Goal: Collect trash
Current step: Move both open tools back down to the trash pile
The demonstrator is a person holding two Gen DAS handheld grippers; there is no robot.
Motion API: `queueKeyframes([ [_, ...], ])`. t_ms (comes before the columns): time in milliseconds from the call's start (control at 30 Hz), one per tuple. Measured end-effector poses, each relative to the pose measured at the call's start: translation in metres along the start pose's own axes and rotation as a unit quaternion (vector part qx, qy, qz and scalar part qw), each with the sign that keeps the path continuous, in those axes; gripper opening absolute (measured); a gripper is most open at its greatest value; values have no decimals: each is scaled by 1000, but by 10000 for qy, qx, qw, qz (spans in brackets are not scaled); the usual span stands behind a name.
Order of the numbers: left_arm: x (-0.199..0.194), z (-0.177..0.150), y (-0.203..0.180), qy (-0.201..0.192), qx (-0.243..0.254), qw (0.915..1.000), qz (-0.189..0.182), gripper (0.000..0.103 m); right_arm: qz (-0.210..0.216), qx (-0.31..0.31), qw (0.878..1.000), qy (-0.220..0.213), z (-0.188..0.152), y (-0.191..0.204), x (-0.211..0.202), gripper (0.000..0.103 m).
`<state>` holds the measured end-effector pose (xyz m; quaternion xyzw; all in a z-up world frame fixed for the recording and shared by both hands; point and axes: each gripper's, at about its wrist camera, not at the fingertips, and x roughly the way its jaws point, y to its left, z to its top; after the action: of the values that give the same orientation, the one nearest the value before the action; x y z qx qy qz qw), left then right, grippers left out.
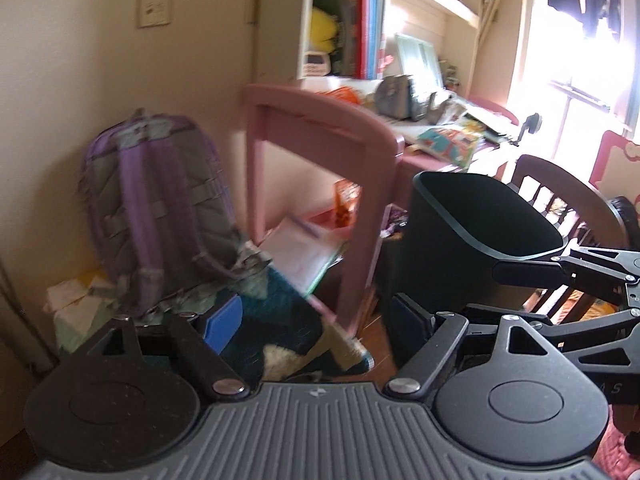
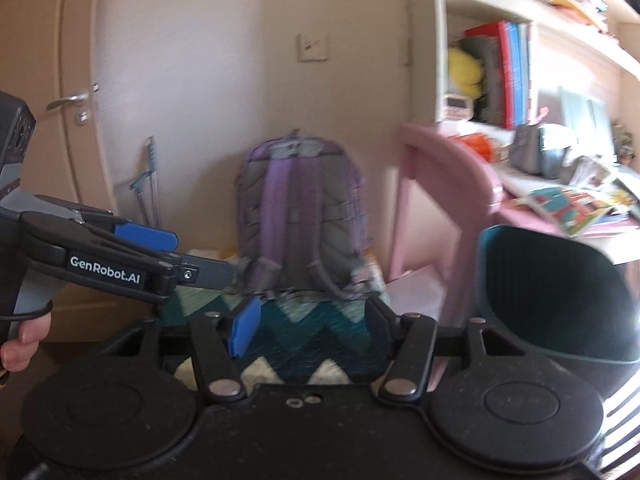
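The left gripper (image 1: 316,320) stands with its jaws wide apart and nothing between them, aimed at the rug and the room's corner. The right gripper (image 2: 308,328) is likewise spread and empty in its own view. One dark bin (image 1: 480,216) stands just beside the pink table (image 1: 320,128); from the left wrist view the right gripper's fingers reach right up to its rim, though whether they touch or grasp it cannot be told, and that placement probably keeps the bin handy for dropping trash in. One purple backpack (image 2: 300,208) leans upright against the wall, on the far edge of one zigzag rug (image 2: 304,340). No distinct piece of trash can be singled out; the loose papers (image 1: 300,252) under the table may be candidates, so the search seems at its start.
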<state>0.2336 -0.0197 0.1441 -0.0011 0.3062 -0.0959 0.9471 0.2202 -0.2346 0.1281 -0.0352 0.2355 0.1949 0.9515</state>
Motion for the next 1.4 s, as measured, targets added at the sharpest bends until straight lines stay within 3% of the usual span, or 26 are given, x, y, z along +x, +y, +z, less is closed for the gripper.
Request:
queueKeyframes([
  [433,6,-80,121,11,-648,9972,372,86,596,-267,9953,709,-29,77,90,57],
  [733,34,-149,209,-39,-784,9930,885,87,805,-168,9844,1557,-80,115,173,57],
  [1000,86,-228,268,676,-688,9892,1108,87,642,53,9688,2392,-157,125,260,57],
  [1233,138,-308,302,1332,-615,9822,1172,87,552,139,9463,3183,-235,125,317,57],
  [1400,179,-367,303,1875,169,9772,986,87,225,217,9261,3759,-290,112,357,57],
])
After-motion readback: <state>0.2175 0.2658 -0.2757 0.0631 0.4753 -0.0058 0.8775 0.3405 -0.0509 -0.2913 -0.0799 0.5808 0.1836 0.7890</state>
